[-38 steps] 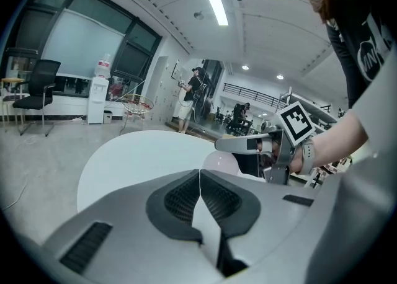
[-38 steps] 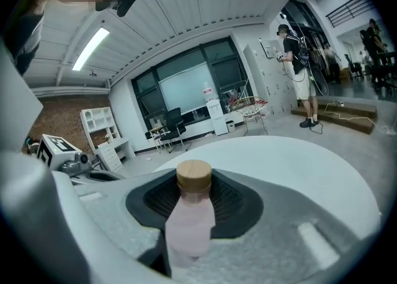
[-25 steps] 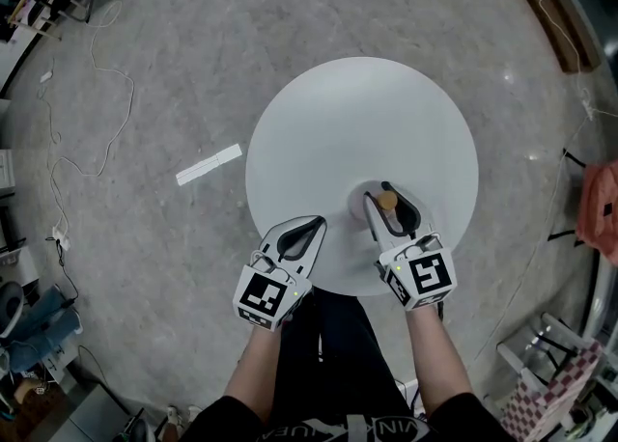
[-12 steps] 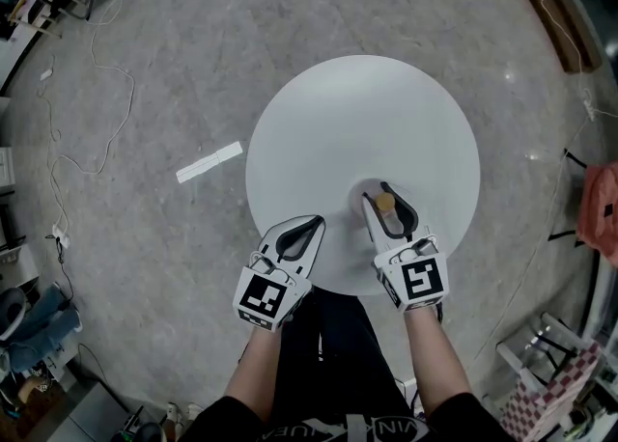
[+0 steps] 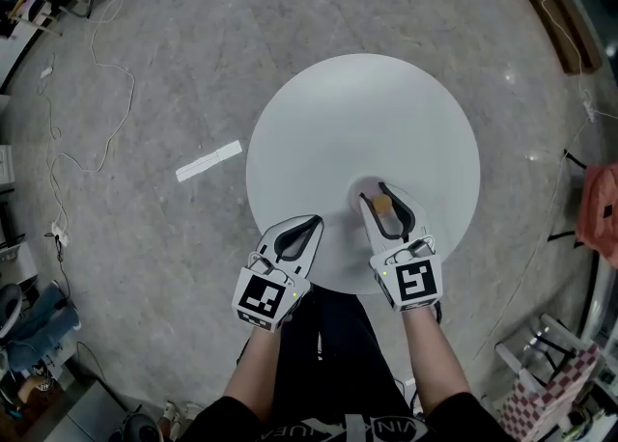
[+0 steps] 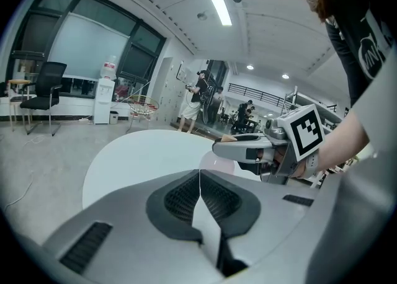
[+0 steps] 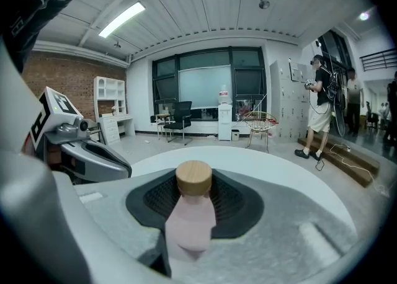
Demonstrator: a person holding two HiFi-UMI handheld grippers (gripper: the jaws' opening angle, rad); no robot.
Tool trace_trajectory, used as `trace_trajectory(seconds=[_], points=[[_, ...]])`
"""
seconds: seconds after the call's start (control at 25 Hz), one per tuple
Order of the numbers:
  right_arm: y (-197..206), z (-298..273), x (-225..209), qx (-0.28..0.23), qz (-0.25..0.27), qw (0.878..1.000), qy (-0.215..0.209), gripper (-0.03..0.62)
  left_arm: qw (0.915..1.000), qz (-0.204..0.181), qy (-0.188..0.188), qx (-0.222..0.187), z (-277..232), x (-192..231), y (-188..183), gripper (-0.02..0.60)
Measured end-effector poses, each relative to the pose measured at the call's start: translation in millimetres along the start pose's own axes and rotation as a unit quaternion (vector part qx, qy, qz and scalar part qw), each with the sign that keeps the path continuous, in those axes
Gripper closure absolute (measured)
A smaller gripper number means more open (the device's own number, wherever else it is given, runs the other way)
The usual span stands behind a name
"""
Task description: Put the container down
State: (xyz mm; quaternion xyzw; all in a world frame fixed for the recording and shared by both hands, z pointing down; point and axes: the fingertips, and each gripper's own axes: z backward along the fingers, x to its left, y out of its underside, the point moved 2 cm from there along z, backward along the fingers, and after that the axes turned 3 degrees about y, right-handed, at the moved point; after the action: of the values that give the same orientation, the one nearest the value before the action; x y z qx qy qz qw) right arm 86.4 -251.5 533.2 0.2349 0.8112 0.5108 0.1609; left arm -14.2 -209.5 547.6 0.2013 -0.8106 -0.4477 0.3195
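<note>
Round and white, the table (image 5: 362, 112) stands on a grey speckled floor (image 5: 174, 64). Over its near edge, the right gripper (image 5: 386, 199) is clamped on a pale pink bottle with a round wooden lid (image 7: 191, 211). The bottle's bottom is hidden by the jaws, so I cannot tell if it touches the table. Just beside it, the left gripper (image 5: 311, 225) has its jaws pressed together with nothing between them. Both grippers carry cubes with black and white square marks, not words. White letters on the person's dark shirt (image 5: 348, 426) are cut off and cannot be read.
</note>
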Motion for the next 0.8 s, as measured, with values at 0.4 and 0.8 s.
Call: trace_trajectory(seconds=[0.4, 0.8], points=[[0, -2, 2, -0.005, -0.017, 1.0, -0.006, 0.45, 1.0, 0.001, -0.005, -0.004, 7, 0, 2, 0.568], [0, 4, 1, -0.009, -0.025, 1.0, -0.003, 0.358, 1.0, -0.002, -0.001, -0.002, 16, -7, 1, 0.568]])
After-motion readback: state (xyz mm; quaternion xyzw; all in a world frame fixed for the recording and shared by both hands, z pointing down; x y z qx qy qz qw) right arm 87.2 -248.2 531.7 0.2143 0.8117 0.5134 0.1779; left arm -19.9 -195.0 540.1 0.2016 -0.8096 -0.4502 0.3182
